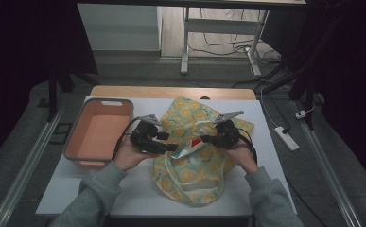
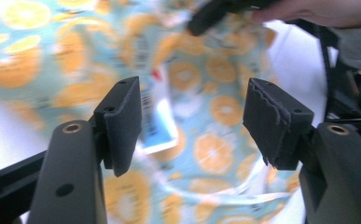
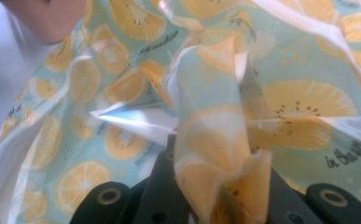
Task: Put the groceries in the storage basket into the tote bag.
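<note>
Lemon-print bag [image 1: 197, 156] is found lying crumpled on the white table [image 1: 138, 194], just right of the pink basket [image 1: 98, 132]. A fold of its fabric is pinched in the clenched right gripper [image 1: 208, 139], as seen bunched between the jaws in the right gripper view [image 3: 215, 186]. The left gripper [image 1: 171, 147] is released, its jaws standing apart with nothing pressed between the pads [image 2: 122, 121]. A small white, blue and red packet [image 1: 190, 147] is seen partly out of the bag, between the 2 grippers.

Risks judged: the packet could slide off the cloth, since no jaw holds it. The thin fabric could slip from the single pinch, letting the opening collapse. Loose white handles [image 1: 190, 189] could snag a jaw on approach.

The table is plain, with a wooden edge [image 1: 171, 92] at its far side. The room is dim; desk legs [image 1: 185, 42], floor cables and a power strip [image 1: 287, 138] are noted beyond.
</note>
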The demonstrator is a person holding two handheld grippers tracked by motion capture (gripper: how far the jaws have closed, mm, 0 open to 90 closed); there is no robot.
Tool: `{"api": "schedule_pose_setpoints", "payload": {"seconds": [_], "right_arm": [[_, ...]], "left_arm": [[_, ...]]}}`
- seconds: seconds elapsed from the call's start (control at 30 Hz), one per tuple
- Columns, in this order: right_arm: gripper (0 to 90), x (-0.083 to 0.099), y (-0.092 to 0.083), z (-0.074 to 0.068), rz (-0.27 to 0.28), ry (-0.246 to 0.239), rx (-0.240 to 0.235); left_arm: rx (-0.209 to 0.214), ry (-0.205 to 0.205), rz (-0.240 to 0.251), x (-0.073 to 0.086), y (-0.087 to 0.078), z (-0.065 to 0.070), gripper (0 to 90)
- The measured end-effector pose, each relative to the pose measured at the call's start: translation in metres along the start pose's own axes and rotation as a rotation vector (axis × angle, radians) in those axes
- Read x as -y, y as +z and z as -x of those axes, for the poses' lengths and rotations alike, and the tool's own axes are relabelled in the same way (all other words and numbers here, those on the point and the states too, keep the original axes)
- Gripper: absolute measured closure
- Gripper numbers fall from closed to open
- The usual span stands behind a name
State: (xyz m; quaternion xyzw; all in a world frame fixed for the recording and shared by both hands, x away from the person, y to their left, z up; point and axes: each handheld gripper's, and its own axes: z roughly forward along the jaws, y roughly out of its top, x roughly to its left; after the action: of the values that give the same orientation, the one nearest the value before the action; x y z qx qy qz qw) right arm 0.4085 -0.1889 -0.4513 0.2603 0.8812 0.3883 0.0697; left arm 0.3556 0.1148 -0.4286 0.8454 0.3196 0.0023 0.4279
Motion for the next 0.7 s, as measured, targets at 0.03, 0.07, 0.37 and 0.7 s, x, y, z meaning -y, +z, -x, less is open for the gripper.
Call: {"api": "schedule_pose_setpoints", "payload": {"seconds": [0.03,0.07,0.37,0.7], "right_arm": [[88.7,0.002,0.000,-0.003,-0.004,-0.006,-0.002],[88.7,0.004,0.000,-0.006,-0.007,-0.013,-0.003],[49.4,0.009,-0.009,-0.022,0.078,-0.059,0.021],[31.7,0.016,-0.058,-0.046,0.221,-0.061,0.041]], "left_arm": [[-0.004,-0.003,-0.001,0.002,-0.003,-0.004,36.8],[-0.005,-0.003,0.000,0.003,-0.006,-0.007,36.8],[0.016,-0.024,0.014,0.010,-0.024,-0.031,34.8],[0.001,-0.037,0.008,0.013,-0.034,-0.040,32.6]]}}
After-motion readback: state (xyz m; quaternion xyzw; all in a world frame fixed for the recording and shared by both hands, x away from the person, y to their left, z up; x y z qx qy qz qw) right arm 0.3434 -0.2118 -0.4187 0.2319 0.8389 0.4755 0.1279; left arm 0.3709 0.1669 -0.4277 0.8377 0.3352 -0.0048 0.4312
